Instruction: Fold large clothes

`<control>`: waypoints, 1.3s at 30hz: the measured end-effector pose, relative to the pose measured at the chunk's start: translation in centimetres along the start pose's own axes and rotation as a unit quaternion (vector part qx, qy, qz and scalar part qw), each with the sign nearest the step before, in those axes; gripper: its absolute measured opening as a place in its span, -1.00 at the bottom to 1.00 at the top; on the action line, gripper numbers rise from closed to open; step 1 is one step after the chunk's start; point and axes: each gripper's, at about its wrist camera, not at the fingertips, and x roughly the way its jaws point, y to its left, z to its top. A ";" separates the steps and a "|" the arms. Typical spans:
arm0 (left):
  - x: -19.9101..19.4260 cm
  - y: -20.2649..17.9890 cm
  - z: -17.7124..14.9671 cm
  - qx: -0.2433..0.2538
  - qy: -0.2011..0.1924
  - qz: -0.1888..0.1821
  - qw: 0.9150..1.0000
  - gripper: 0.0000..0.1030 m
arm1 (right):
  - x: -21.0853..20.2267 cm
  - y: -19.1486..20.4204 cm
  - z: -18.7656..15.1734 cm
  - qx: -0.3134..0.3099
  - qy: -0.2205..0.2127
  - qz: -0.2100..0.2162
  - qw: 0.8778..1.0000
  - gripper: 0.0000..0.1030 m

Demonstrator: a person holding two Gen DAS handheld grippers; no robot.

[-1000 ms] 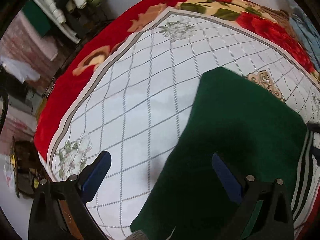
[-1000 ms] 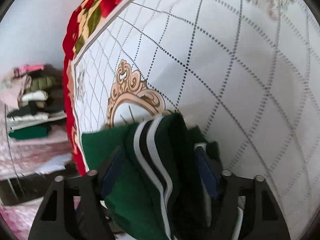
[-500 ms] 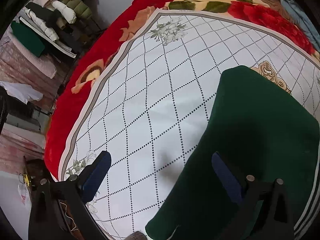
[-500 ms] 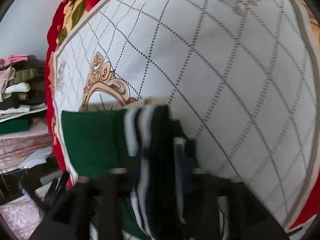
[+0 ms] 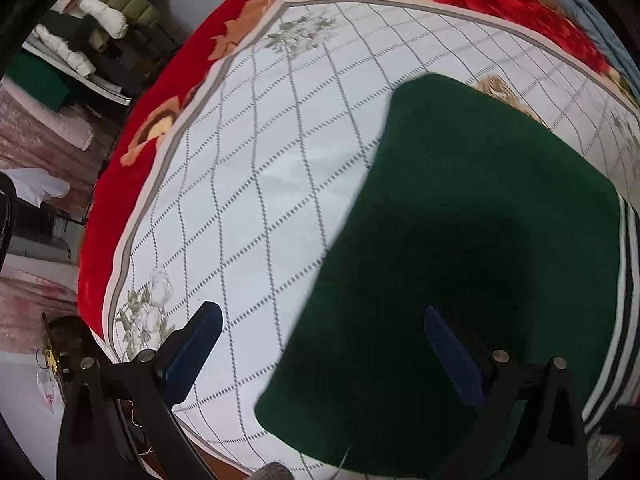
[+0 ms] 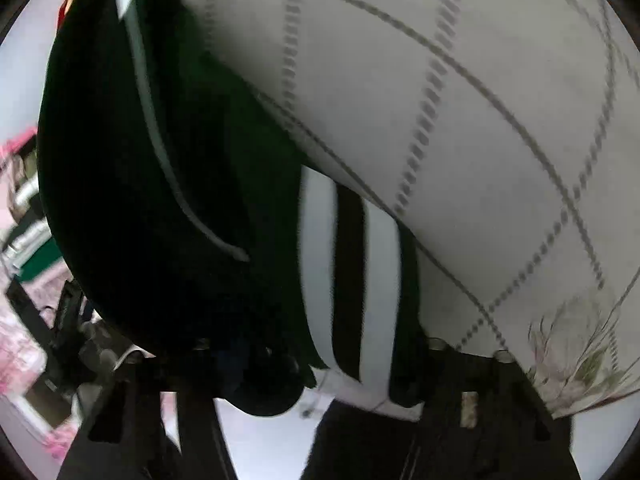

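Green garment (image 5: pixel 472 240), folded into a slab, lies on the white lattice-printed bedspread (image 5: pixel 260 184) near its front edge, the white-striped trim (image 5: pixel 624 300) running along the right side; the spread sits over a red floral blanket (image 5: pixel 132 168), and stacked clothes (image 5: pixel 92 20) fill a shelf beyond the bed; my left gripper (image 5: pixel 320 340) hovers over the garment's left border with its blue pads (image 5: pixel 196 340) spread wide and nothing between them, one pad above the spread, the other above the green cloth; my right gripper (image 6: pixel 320 360) is sunk under the striped end (image 6: pixel 352 280), its jaws closing with cloth bunched between them, though blur and shadow hide the pads, so I cannot tell whether they press on it yet. Compared with a second ago, the right view has dropped from a high look across the spread to a close look at the garment's thick edge, which now fills the left half of that view; the left view has shifted only slightly, the garment's far corner sitting a little more square. My judgement: the right hand released and is re-gripping lower for a further fold; the fold count looks near complete.
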 end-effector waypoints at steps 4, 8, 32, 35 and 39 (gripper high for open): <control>-0.4 -0.7 -0.3 0.000 0.002 -0.007 1.000 0.99 | -2.4 3.5 2.2 -0.044 -0.063 -0.022 0.997 -0.22; -0.6 -1.3 -0.2 -0.001 0.002 -0.012 1.000 0.99 | -3.8 6.2 6.2 -0.075 -0.090 -0.051 0.992 -0.23; 2.1 -3.5 -1.3 0.007 0.015 -0.006 1.000 1.00 | -9.5 6.2 1.4 -0.076 -0.186 0.102 0.974 0.53; 2.2 -3.5 -1.2 0.003 0.020 -0.010 1.000 1.00 | -11.0 6.4 0.1 -0.075 -0.224 0.043 0.971 0.53; 2.2 -3.7 -1.3 0.004 0.020 -0.008 1.000 1.00 | -12.9 7.5 -0.5 -0.090 -0.265 0.028 0.960 0.53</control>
